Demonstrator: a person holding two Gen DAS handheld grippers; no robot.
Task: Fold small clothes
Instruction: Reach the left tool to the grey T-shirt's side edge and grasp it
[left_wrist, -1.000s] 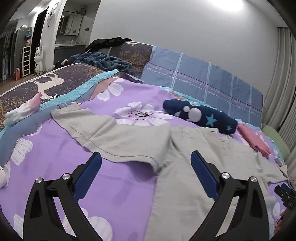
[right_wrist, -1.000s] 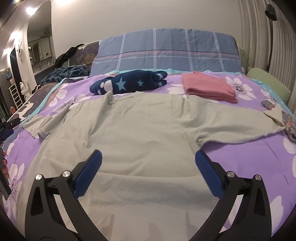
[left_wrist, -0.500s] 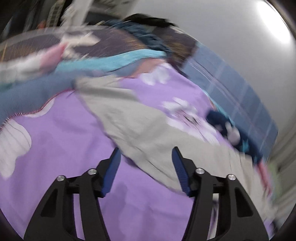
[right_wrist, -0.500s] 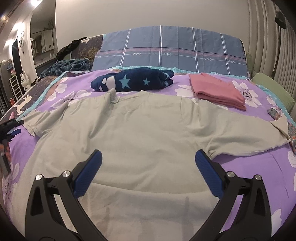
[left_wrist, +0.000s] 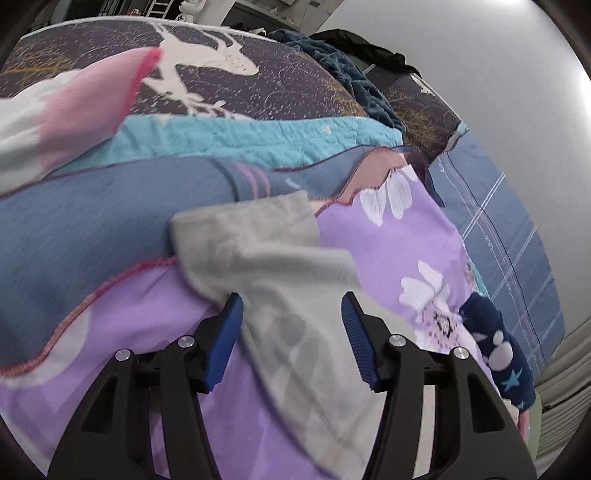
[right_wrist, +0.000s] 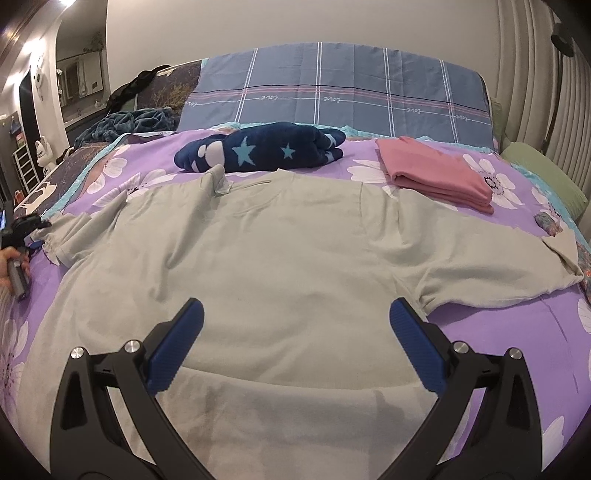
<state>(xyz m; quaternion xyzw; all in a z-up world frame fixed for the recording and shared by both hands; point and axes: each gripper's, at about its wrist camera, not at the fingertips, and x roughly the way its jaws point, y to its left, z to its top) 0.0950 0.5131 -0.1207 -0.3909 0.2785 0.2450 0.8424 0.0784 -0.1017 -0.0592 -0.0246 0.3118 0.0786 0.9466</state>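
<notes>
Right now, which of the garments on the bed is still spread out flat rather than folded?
The grey T-shirt, lying open with both sleeves out. The pink garment is a neat folded stack and the navy star-print one is bundled up.

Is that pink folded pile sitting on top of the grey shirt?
No, the pink folded pile lies on the purple bedspread, just beyond the grey shirt.

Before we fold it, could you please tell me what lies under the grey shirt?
The grey shirt lies spread flat on the purple flowered bedspread, which shows on both sides. Whatever is beneath its body is covered; no bulge shows there.
</notes>
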